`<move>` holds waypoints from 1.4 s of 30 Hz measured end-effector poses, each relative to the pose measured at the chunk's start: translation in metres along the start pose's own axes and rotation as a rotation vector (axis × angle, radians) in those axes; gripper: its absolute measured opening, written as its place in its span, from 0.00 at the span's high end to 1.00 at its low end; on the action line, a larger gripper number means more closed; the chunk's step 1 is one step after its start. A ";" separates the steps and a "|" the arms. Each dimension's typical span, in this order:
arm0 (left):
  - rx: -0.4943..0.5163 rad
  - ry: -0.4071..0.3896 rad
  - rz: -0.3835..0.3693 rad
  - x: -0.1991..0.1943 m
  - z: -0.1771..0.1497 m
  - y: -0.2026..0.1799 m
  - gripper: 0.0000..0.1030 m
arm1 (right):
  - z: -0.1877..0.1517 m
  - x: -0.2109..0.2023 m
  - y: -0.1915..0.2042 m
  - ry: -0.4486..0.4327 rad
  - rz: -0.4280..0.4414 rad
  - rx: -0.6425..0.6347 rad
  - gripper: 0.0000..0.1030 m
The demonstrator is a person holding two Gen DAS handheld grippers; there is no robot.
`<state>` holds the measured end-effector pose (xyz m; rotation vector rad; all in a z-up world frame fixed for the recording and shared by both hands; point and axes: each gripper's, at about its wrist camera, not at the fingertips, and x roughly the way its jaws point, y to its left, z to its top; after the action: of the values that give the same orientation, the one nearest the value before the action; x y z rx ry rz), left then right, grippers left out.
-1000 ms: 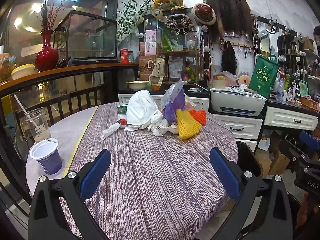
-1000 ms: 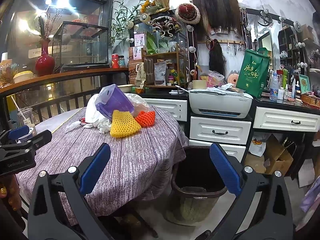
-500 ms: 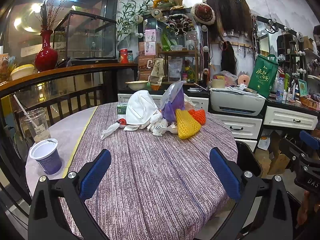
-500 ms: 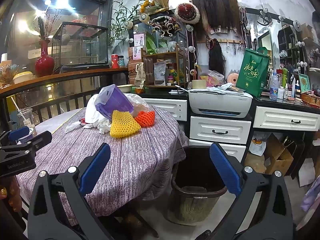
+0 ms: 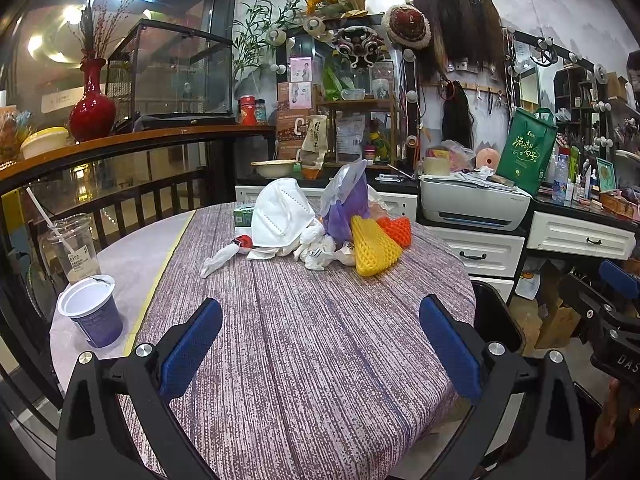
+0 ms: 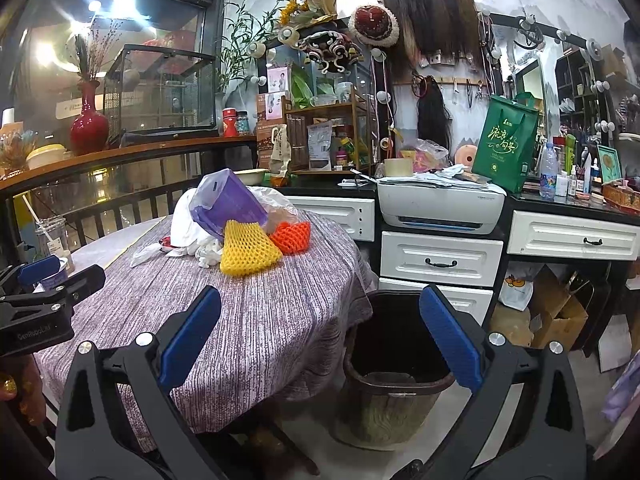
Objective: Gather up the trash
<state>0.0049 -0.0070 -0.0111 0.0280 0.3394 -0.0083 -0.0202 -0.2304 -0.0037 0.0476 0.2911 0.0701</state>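
A: Status? Largest item first.

B: Round table under a purple-striped cloth (image 5: 320,360). Dark round waste bin (image 6: 396,364) on the floor just beside it; contents not legible, looks near bare.

A: The trash?

B: Heaped at the far side of the table, uncollected: white face mask (image 5: 280,216), purple plastic bag (image 5: 346,208), yellow foam net (image 5: 374,250), orange foam net (image 5: 396,230), crumpled tissues (image 5: 316,250). Purple paper cup (image 5: 94,314) sits apart.

A: Grippers?

B: Left gripper (image 5: 320,344) and right gripper (image 6: 320,330): jaws spread wide, nothing held. Judgement: collection not begun.
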 end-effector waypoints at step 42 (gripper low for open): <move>0.019 0.133 -0.005 0.035 -0.010 0.009 0.05 | 0.003 0.078 0.006 0.234 0.124 0.006 0.05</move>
<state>0.0343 0.0024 -0.0320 0.0470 0.4728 -0.0146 0.0552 -0.2183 -0.0225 0.0636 0.5223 0.1985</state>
